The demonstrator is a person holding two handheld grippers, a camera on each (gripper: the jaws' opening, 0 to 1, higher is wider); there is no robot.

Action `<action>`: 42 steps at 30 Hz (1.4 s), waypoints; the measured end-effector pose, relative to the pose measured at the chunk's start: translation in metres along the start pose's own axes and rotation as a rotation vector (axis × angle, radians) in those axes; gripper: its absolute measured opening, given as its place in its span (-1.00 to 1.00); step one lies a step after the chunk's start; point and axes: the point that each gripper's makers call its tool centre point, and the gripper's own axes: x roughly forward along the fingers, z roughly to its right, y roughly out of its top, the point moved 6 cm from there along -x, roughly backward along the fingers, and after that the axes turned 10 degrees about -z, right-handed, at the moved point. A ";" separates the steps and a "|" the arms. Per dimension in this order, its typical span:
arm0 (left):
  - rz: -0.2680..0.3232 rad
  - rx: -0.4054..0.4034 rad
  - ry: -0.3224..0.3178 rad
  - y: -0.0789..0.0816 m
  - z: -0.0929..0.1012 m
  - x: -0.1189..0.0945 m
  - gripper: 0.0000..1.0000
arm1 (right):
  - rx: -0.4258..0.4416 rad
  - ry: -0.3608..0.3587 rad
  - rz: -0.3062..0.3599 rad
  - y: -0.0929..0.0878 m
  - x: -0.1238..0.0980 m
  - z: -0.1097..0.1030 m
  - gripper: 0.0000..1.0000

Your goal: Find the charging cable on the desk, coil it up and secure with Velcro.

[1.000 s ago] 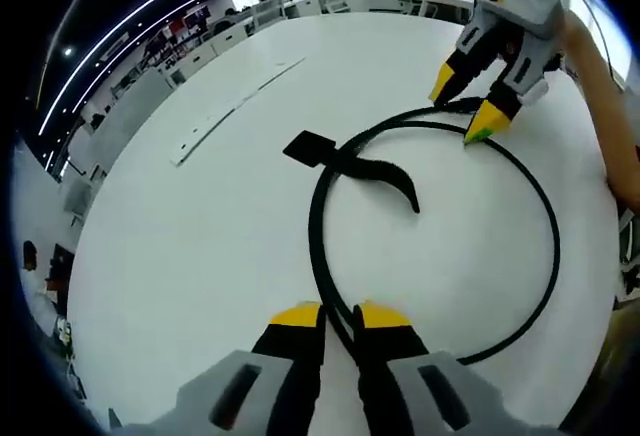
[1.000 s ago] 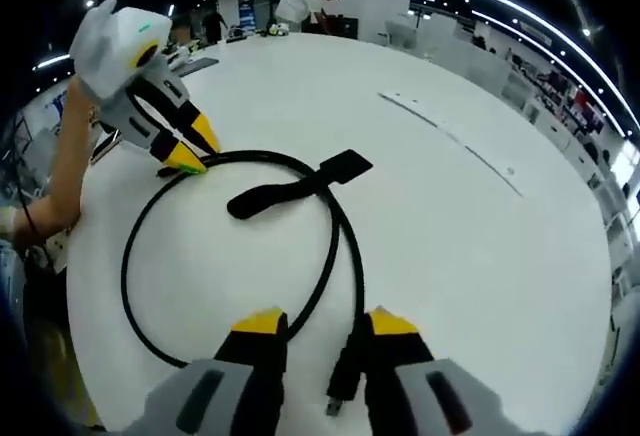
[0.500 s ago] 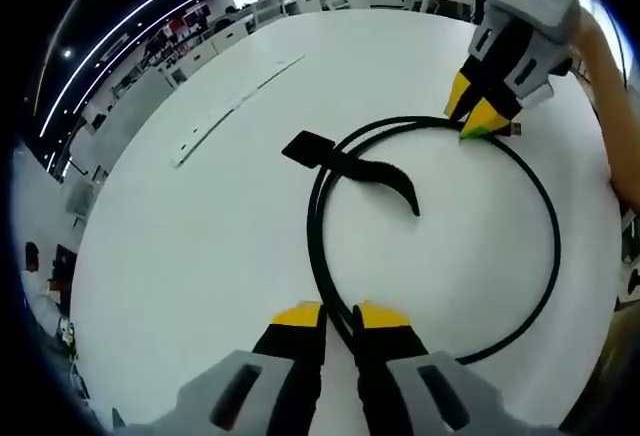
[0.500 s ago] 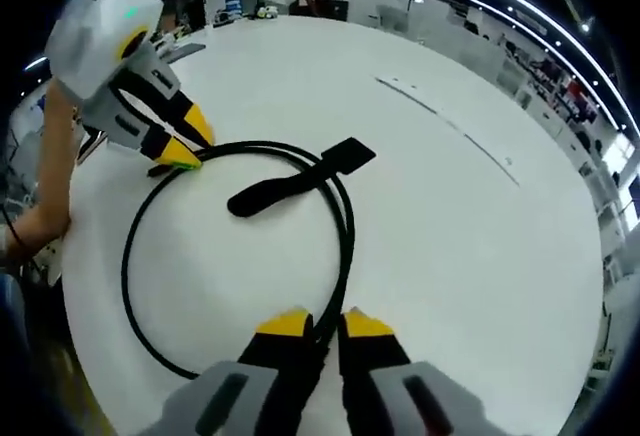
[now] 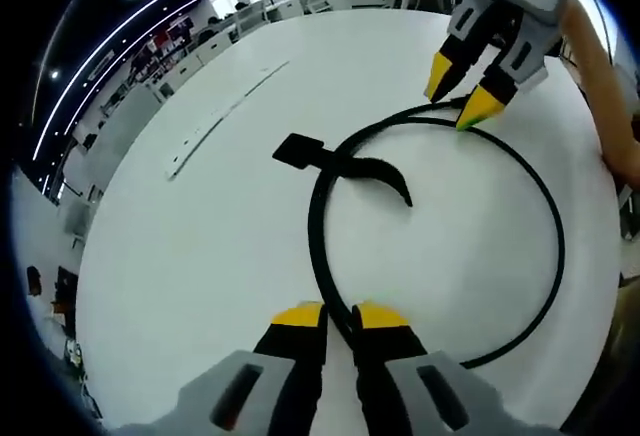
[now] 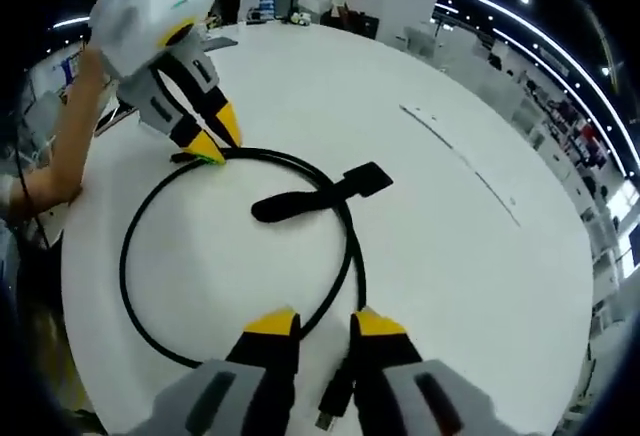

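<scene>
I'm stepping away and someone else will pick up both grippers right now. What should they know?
Left gripper: shut on the charging cable at the near side of the loop.
Right gripper: jaws slightly apart, astride the cable's free plug end; no firm grip visible.
The cable lies in one loose loop on the white desk. The Velcro strap is attached to the cable, lying flat and unwrapped across it.
Done: first loop formed.
Left: probably tighten the coil, bring the plug end in, wrap and close the strap.
</scene>
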 end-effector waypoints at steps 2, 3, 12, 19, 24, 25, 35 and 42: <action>0.003 0.010 0.001 0.000 0.000 0.000 -0.78 | 0.000 0.003 0.014 0.001 -0.002 0.002 -0.56; 0.005 0.012 -0.002 0.000 0.000 0.000 -0.78 | -0.009 0.001 0.019 0.000 -0.003 0.002 -0.56; 0.018 0.047 -0.004 -0.001 0.000 -0.001 -0.78 | -0.386 -0.189 0.190 0.028 -0.012 0.004 -0.58; 0.013 0.071 -0.002 -0.002 0.001 -0.002 -0.78 | -0.511 -0.225 0.305 0.053 -0.001 -0.007 -0.61; 0.016 0.069 -0.006 -0.002 0.001 -0.002 -0.78 | -0.557 -0.244 0.338 0.058 0.009 -0.009 -0.60; 0.015 0.068 -0.006 -0.002 0.001 -0.002 -0.78 | -0.580 -0.267 0.304 0.056 0.012 -0.007 -0.60; 0.017 0.065 -0.010 -0.002 0.001 -0.002 -0.78 | -0.632 -0.284 0.279 0.051 0.027 -0.005 -0.64; 0.014 0.062 -0.009 -0.003 0.001 -0.003 -0.78 | -0.648 -0.290 0.311 0.052 0.037 -0.003 -0.66</action>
